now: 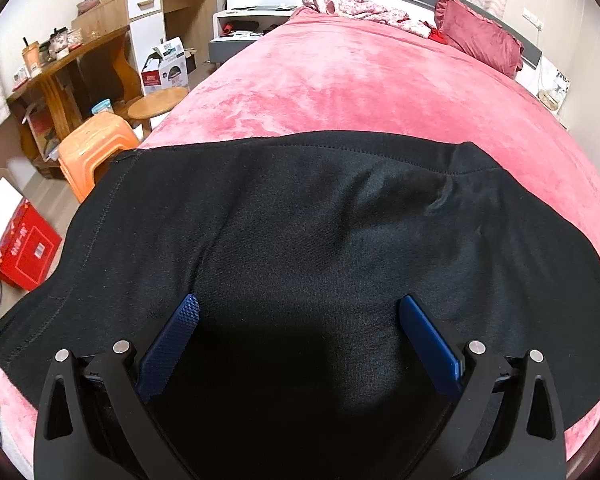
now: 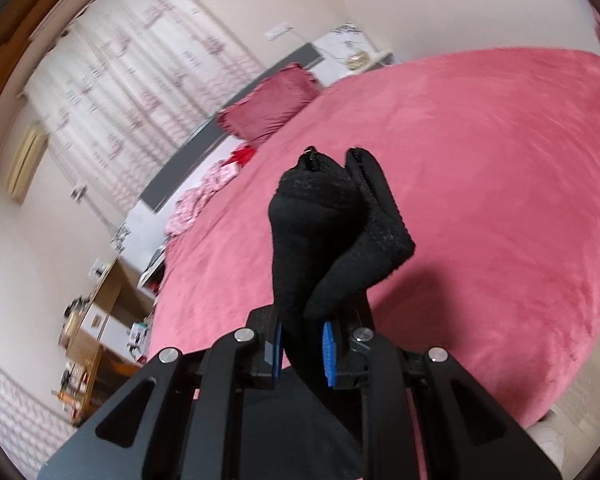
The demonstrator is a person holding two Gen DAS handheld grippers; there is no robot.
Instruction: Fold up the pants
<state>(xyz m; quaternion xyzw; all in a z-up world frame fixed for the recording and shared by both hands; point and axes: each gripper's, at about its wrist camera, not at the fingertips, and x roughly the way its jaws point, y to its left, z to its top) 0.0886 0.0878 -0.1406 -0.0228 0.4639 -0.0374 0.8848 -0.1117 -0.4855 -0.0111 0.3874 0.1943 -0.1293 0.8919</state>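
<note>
Black pants (image 1: 300, 220) lie spread across the near part of a pink bed (image 1: 360, 76). My left gripper (image 1: 300, 312) hovers just over the cloth, its blue pads far apart and nothing pinched between them; it is open. In the right wrist view a bunched end of the black pants (image 2: 332, 224), with a zipper at its tip, sticks up from between the blue pads. My right gripper (image 2: 302, 340) is shut on that bunch and holds it lifted above the bed (image 2: 480, 200).
A dark red pillow (image 1: 480, 32) and crumpled patterned bedding (image 1: 360, 6) lie at the headboard. Left of the bed stand an orange plastic stool (image 1: 94, 148), a round wooden stool (image 1: 156, 106), a wooden desk (image 1: 72, 60) and a red box (image 1: 24, 248) on the floor.
</note>
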